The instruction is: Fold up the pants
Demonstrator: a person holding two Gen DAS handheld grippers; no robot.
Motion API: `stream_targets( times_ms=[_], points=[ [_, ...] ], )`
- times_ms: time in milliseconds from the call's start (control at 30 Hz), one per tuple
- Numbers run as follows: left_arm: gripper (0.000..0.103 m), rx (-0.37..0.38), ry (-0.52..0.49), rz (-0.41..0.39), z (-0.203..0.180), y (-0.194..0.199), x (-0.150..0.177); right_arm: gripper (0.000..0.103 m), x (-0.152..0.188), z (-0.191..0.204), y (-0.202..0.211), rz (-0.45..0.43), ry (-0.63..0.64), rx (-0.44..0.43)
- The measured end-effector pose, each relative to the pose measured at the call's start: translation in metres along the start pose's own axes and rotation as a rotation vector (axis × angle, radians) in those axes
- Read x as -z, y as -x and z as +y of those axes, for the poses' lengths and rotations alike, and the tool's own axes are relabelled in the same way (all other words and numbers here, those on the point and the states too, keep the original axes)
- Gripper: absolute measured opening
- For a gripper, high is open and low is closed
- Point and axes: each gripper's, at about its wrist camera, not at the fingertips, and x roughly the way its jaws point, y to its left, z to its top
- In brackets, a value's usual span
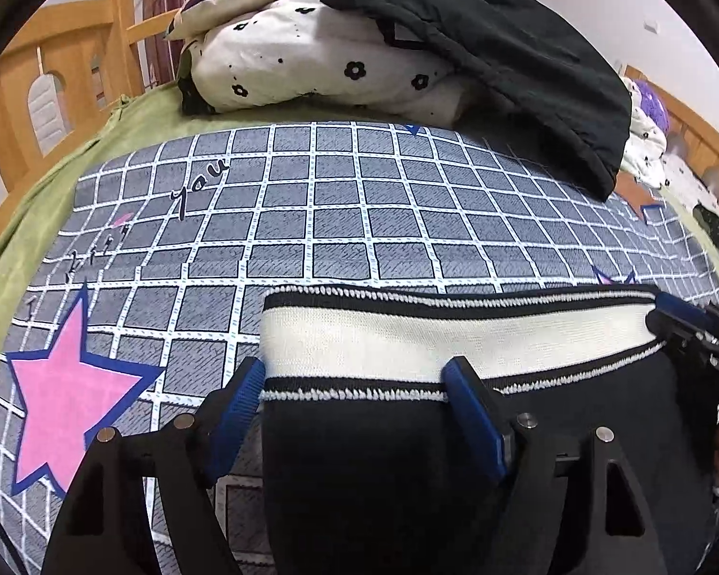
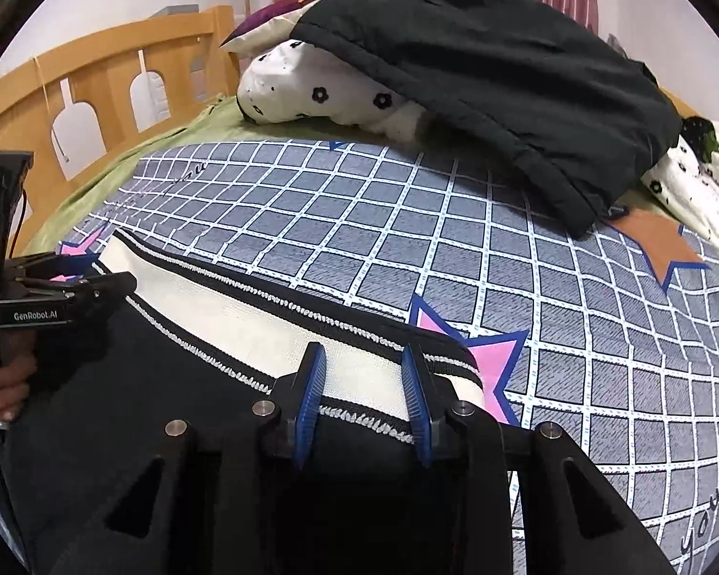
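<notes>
The pants are soft knit cloth, so we judge they will sag and drape wherever they are not held — light to lift, but floppy, with nothing stiff to keep an edge straight. The ribbed waistband looks the thickest and firmest part, and the best place to take hold: one grip near each end keeps the top edge taut while the legs hang or drag behind.

That is where we stand now. The left gripper has its jaws spread apart, straddling the waistband's left end with cloth between them, not pinched. The right gripper sits near the waistband's right end, jaws likewise parted with the band lying between, not closed on it.

The pants are black, with a broad cream waistband edged above and below by black bands stitched in white. They lie at the near edge of the bed, on a grey checked sheet with pink stars, well apart from the dark jacket heaped on the pillows.
</notes>
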Motion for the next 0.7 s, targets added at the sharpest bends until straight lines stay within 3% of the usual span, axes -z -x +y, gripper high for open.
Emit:
stream_targets(
  times_ms=[200,333,467,633,700],
  points=[
    [0.076,0.004,-0.052,0.115,-0.017,0.028,0.023,0.040,0.006,0.010,0.013,-0.001,0.060,0.044],
    [0.076,0.023,-0.082,0.120,-0.023,0.064,0.064,0.046,0.027,0.009,0.046,0.032,0.010,0.010],
    [0.076,-0.022,-0.117,0.071,-0.023,0.100,0.114,0.046,0.067,0.017,0.079,0.041,-0.014,0.016],
    [0.076,0.055,-0.038,0.094,-0.004,0.135,0.158,0.048,0.116,0.045,0.112,0.074,0.001,0.041],
    [0.078,0.048,-0.027,0.094,0.005,0.143,0.174,0.048,0.131,0.055,0.124,0.089,0.024,0.069]
  ],
)
